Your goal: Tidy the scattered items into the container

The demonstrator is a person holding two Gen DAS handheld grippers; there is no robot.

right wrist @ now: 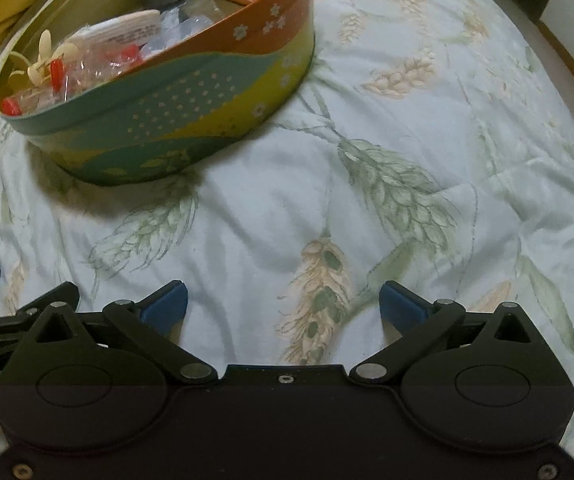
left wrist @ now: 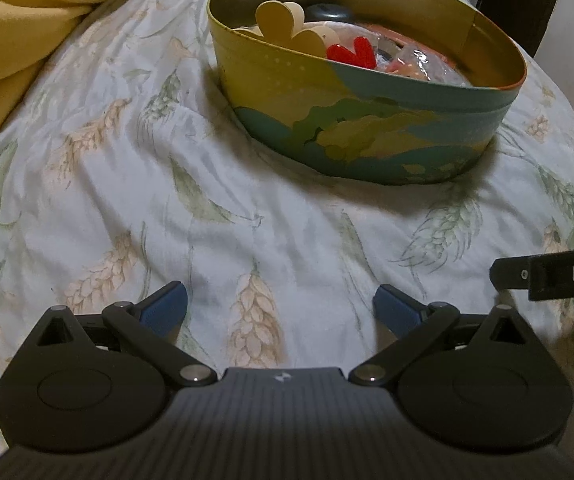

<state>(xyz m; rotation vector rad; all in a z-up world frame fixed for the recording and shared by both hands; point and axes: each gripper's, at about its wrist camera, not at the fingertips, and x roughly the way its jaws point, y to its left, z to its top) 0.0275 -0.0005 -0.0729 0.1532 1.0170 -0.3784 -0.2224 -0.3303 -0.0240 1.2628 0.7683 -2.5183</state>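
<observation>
An oval tin [left wrist: 367, 136] painted in green, teal and orange stands on the bedspread, ahead of my left gripper [left wrist: 280, 303]. Inside it lie cream heart shapes [left wrist: 283, 24], a red piece [left wrist: 353, 53], clear wrappers and a dark round knob. My left gripper is open, blue pads wide apart over bare cloth. In the right wrist view the tin [right wrist: 175, 112] sits at upper left, holding red-capped pieces [right wrist: 57, 72] and wrappers. My right gripper [right wrist: 283, 303] is open wide, nothing between its fingers.
A white bedspread [left wrist: 127, 208] printed with wheat ears covers the whole surface. A yellow blanket [left wrist: 15, 16] is bunched at the far left. The right gripper's black body [left wrist: 559, 276] pokes in at the left view's right edge. The bed's edge curves at the far right [right wrist: 567, 64].
</observation>
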